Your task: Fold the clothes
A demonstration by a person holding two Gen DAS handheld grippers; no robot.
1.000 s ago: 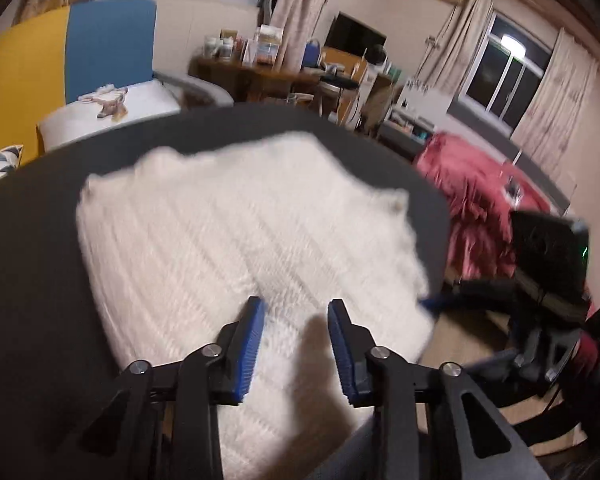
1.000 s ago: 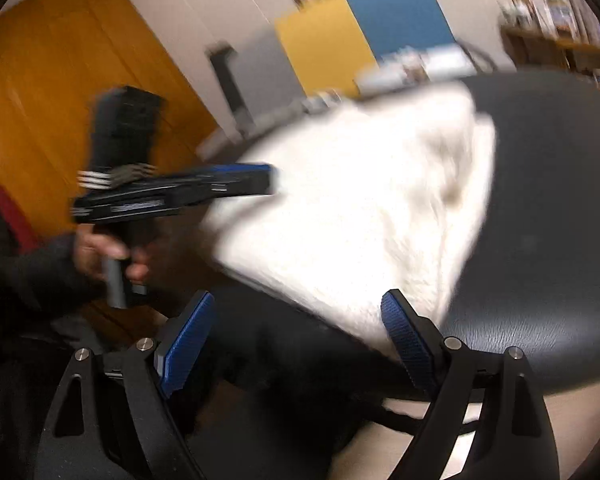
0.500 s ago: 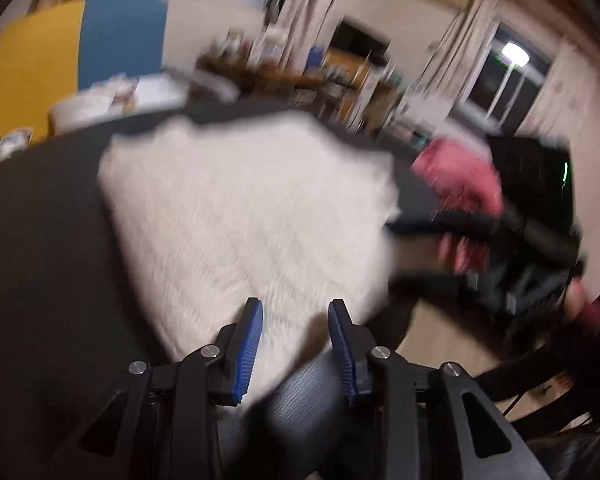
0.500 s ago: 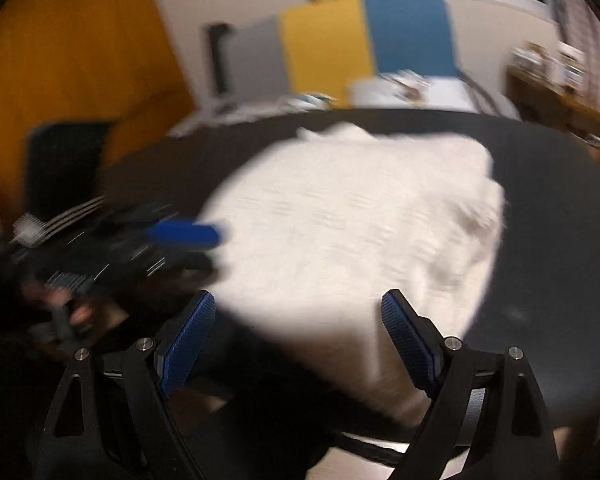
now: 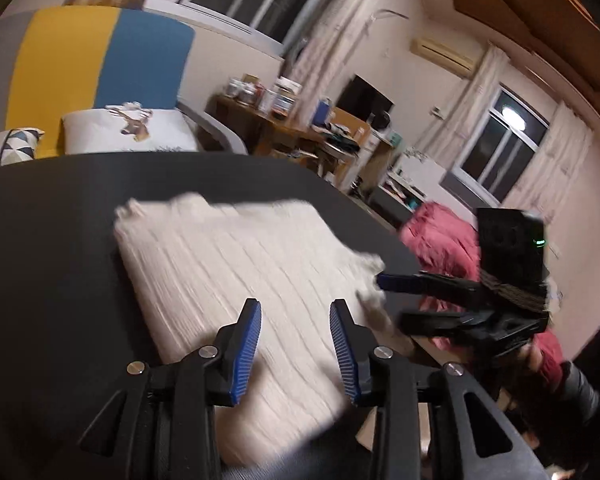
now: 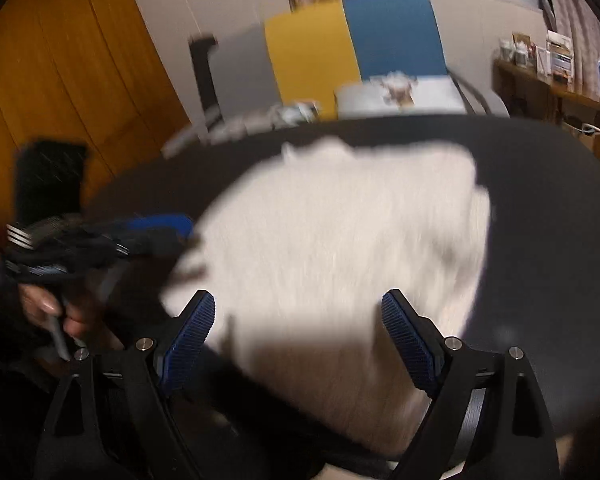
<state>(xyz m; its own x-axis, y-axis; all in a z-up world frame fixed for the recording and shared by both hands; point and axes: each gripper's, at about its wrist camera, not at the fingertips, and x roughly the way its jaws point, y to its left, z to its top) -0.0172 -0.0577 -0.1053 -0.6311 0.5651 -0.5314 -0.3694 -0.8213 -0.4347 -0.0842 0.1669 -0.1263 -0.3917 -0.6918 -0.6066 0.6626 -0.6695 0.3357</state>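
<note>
White sweater [image 5: 236, 280] beneath both parted jaws

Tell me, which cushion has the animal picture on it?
The white cushion in front of the blue chair back has it. The cushion beside it shows only triangles.

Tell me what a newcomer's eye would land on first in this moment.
A cream knitted garment lies folded across the middle of the dark round table. Both grippers hover over its near edge, neither holding it: the left gripper opening, the right gripper spread wide. Behind stands a yellow-and-blue panel.
</note>
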